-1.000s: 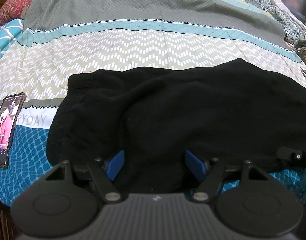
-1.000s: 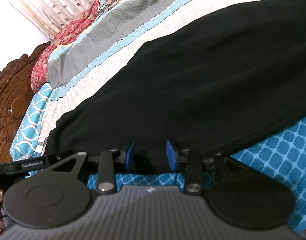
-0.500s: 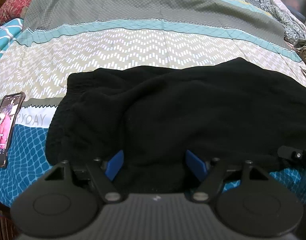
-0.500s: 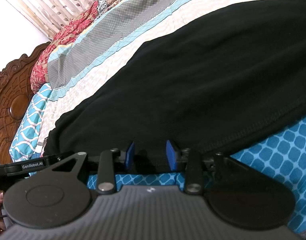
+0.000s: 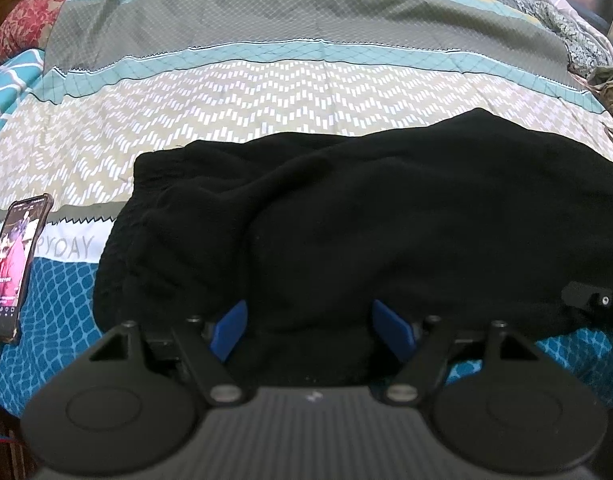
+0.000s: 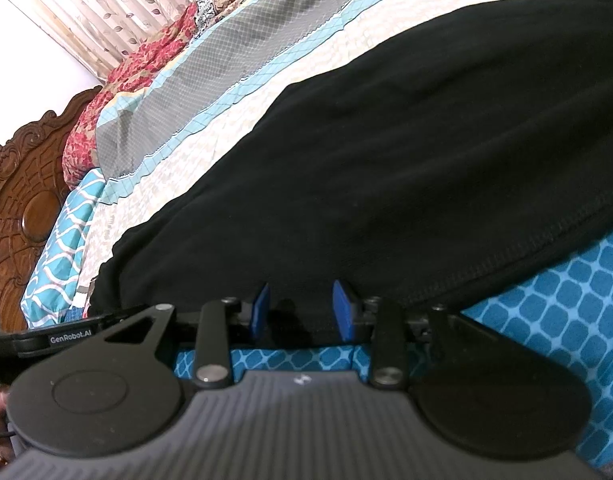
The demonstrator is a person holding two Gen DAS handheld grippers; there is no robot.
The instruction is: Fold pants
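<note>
Black pants [image 5: 366, 220] lie spread on a patterned bedspread [image 5: 266, 92], waistband bunched toward the left. My left gripper [image 5: 312, 320] is open, its blue pads on either side of the pants' near edge. In the right wrist view the pants [image 6: 386, 160] fill the middle, with a stitched hem at the lower right. My right gripper [image 6: 302, 308] is open, its blue pads straddling the near edge of the cloth. Black fabric hides the fingertips of both grippers.
A phone [image 5: 14, 264] with a lit screen lies on the bed left of the pants. A carved wooden headboard [image 6: 22, 208] and red floral pillows [image 6: 118, 104] stand at the far left. Crumpled cloth [image 5: 610, 88] lies at the bed's right edge.
The left view has lifted slightly, so the pants sit a little lower in frame. The right gripper and the pants hold nearly still. Both jaws keep the same width.
</note>
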